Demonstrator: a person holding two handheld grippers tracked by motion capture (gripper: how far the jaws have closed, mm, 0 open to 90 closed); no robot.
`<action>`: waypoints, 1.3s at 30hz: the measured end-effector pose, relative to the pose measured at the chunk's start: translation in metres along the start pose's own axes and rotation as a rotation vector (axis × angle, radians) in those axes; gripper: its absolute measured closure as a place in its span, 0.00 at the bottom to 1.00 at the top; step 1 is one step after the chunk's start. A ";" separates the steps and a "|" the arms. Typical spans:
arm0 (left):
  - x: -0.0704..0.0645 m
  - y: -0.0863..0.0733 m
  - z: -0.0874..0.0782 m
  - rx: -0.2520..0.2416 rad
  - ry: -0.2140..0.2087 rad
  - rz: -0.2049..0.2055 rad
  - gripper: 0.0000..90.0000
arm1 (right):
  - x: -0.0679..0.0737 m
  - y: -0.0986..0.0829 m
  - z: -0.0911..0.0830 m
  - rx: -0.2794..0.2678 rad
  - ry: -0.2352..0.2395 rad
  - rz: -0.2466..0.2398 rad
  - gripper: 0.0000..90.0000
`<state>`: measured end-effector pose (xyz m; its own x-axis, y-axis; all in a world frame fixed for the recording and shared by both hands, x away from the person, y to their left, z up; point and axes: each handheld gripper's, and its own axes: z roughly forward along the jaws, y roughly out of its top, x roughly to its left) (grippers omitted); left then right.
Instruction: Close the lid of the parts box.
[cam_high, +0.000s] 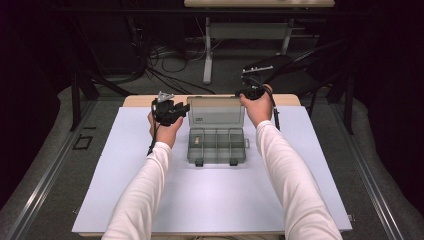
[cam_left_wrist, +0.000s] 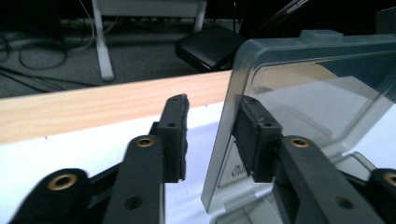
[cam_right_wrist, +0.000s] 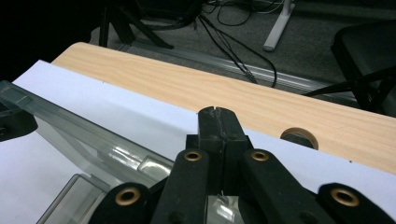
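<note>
Clear plastic box (cam_high: 216, 144) at centre of the white sheet (cam_high: 125, 200), lid (cam_high: 216, 113) raised upright at the far side, 1 small item in a left compartment. Left gripper (cam_high: 172, 111) at the lid's left edge, jaws apart, edge standing between them against the right pad. Right gripper (cam_high: 248, 93) at the lid's top right corner, jaws pressed together; whether anything is pinched cannot be told. Wooden table edge (cam_right_wrist: 299, 112) beyond

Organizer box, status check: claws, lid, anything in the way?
Left claw open, straddling the lid edge. Right claw shut at the lid's far corner. Organizer box open, lid upright. Nothing in the way.
</note>
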<state>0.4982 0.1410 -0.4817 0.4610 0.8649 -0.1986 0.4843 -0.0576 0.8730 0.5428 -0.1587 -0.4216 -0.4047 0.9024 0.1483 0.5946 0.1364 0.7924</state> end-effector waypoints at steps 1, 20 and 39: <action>0.000 -0.001 -0.002 0.000 -0.007 -0.008 0.70 | 0.001 0.000 0.000 0.004 0.003 -0.003 1.00; -0.010 0.001 -0.033 0.097 -0.136 -0.063 1.00 | 0.016 -0.008 -0.007 0.036 0.037 -0.039 1.00; -0.029 -0.004 -0.027 0.122 -0.189 -0.052 1.00 | 0.025 -0.026 -0.025 0.072 0.097 -0.067 1.00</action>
<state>0.4630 0.1292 -0.4674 0.5589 0.7599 -0.3319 0.5917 -0.0851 0.8017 0.4998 -0.1496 -0.4234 -0.5086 0.8468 0.1558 0.6108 0.2273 0.7584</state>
